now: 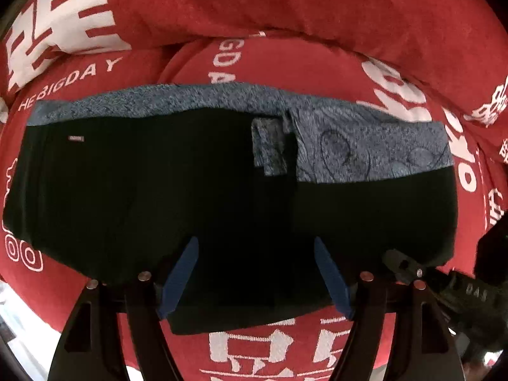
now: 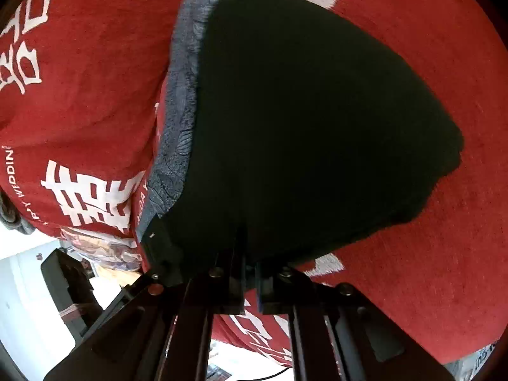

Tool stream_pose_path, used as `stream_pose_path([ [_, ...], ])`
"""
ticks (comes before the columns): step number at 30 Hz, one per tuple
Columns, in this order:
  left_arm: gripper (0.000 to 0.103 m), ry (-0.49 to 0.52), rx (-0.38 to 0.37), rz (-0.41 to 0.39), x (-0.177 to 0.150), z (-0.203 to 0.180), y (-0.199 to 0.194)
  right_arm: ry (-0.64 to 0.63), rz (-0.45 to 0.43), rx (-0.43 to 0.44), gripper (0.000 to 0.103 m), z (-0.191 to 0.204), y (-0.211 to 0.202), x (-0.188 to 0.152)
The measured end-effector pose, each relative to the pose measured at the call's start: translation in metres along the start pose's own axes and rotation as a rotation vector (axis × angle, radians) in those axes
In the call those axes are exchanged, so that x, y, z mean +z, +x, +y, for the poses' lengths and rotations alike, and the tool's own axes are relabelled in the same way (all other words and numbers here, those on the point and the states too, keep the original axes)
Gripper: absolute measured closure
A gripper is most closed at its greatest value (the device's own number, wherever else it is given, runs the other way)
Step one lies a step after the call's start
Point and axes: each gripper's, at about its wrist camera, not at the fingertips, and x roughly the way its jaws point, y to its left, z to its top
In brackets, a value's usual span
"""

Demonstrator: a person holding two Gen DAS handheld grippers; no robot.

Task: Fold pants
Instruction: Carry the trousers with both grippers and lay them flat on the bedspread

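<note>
The black pants (image 1: 158, 190) lie folded on the red bedspread, with a blue-grey patterned lining (image 1: 365, 146) showing along the far edge. My left gripper (image 1: 255, 241) is open, its blue fingers (image 1: 181, 276) spread just above the near edge of the pants, holding nothing. In the right wrist view the pants (image 2: 301, 120) fill the middle, lining (image 2: 181, 101) on their left. My right gripper (image 2: 250, 273) is shut on the near edge of the black fabric. The right gripper's body shows at the right edge of the left wrist view (image 1: 409, 266).
The red bedspread (image 1: 317, 16) with white characters and lettering covers the whole surface and bunches up into a ridge behind the pants. A white floor and dark objects (image 2: 66, 279) show past the bed's edge at lower left in the right wrist view.
</note>
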Motion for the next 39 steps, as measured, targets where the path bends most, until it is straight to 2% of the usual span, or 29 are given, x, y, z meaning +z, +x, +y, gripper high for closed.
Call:
stream_pose_path([
  [3, 0.027, 0.013, 0.036, -0.033, 0.005, 0.0, -0.01, -0.09, 0.054, -0.007, 0.089, 0.016, -0.005, -0.005],
  [5, 0.027, 0.012, 0.043, -0.054, 0.011, -0.004, -0.018, -0.129, 0.1, 0.009, 0.076, 0.024, -0.009, -0.008],
  [6, 0.027, 0.014, 0.042, -0.067, 0.015, -0.007, -0.023, -0.154, 0.1, 0.007, 0.073, 0.028, -0.015, -0.009],
  [8, 0.027, 0.025, 0.043, -0.082, 0.021, -0.016, -0.027, -0.212, 0.045, 0.01, 0.07, 0.036, -0.036, -0.007],
  [9, 0.022, 0.032, 0.042, -0.088, 0.025, -0.024, -0.027, -0.234, 0.002, 0.003, 0.07, 0.04, -0.046, -0.003],
  [10, 0.013, 0.035, 0.039, -0.089, 0.027, -0.029, -0.026, -0.246, -0.034, -0.01, 0.07, 0.044, -0.054, 0.001],
  [12, 0.012, 0.045, 0.023, -0.101, 0.031, -0.041, -0.022, -0.265, -0.112, -0.044, 0.07, 0.048, -0.069, 0.017],
  [15, 0.012, 0.072, 0.05, -0.077, 0.034, -0.057, -0.005, -0.264, -0.148, -0.079, 0.07, 0.055, -0.07, 0.043],
  [17, 0.012, 0.065, 0.085, -0.035, 0.032, -0.056, 0.01, -0.27, -0.163, -0.076, 0.07, 0.058, -0.064, 0.061],
  [18, 0.012, 0.062, 0.092, -0.015, 0.03, -0.054, 0.016, -0.275, -0.151, -0.098, 0.068, 0.057, -0.056, 0.069],
  [19, 0.012, 0.055, 0.111, 0.016, 0.026, -0.049, 0.024, -0.265, -0.126, -0.125, 0.058, 0.053, -0.049, 0.073],
  [21, 0.012, 0.024, 0.095, 0.042, 0.017, -0.036, 0.028, -0.188, -0.035, -0.158, 0.056, 0.033, -0.026, 0.079],
  [24, 0.012, 0.012, 0.084, 0.04, 0.008, -0.024, 0.02, -0.186, -0.077, -0.132, 0.056, 0.028, -0.026, 0.064],
  [30, 0.012, 0.021, 0.103, 0.037, -0.005, -0.006, -0.007, -0.264, 0.011, -0.191, 0.056, 0.048, -0.019, 0.033],
  [33, 0.012, 0.01, 0.103, 0.035, -0.01, 0.007, -0.021, -0.292, 0.039, -0.225, 0.052, 0.062, -0.015, 0.022],
  [39, 0.012, -0.016, 0.107, 0.066, -0.028, 0.034, -0.041, -0.276, 0.055, -0.222, 0.047, 0.088, -0.037, -0.011],
])
